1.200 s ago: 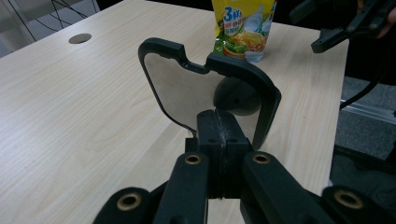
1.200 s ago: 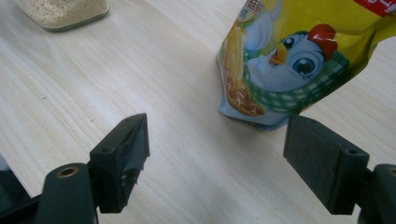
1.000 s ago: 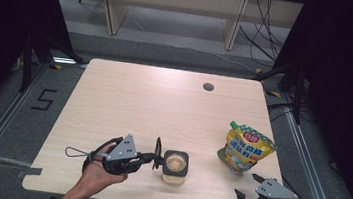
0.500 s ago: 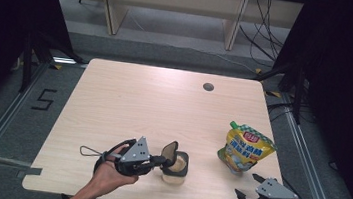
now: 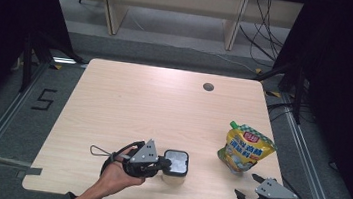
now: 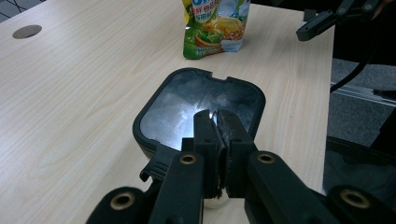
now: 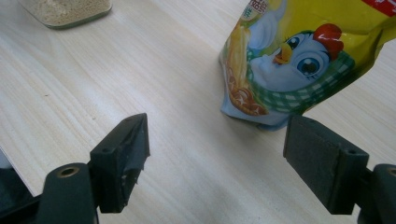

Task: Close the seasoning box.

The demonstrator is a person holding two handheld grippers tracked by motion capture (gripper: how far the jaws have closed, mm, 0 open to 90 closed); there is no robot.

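A small square container (image 5: 176, 162) with a black-rimmed lid (image 6: 201, 100) stands near the table's front edge, and the lid lies flat on it. My left gripper (image 5: 164, 164) is shut, its tips (image 6: 215, 116) over the lid's near edge with nothing seen between them. A yellow and green drink pouch (image 5: 245, 150) stands to the right. My right gripper (image 5: 246, 184) rests at the front right corner, open, its jaws (image 7: 217, 140) wide apart just short of the pouch (image 7: 303, 56). The container's base (image 7: 65, 9) holds a beige powder.
The light wooden table (image 5: 138, 105) has a round cable hole (image 5: 208, 87) at the back right. Behind it stand wooden furniture legs (image 5: 109, 6) and loose cables (image 5: 269, 19) on the floor. Dark curtains close off both sides.
The lid stood upright a second ago, tipped halfway, and now lies flat on the container. My left gripper moved right with it. The right gripper has not moved.
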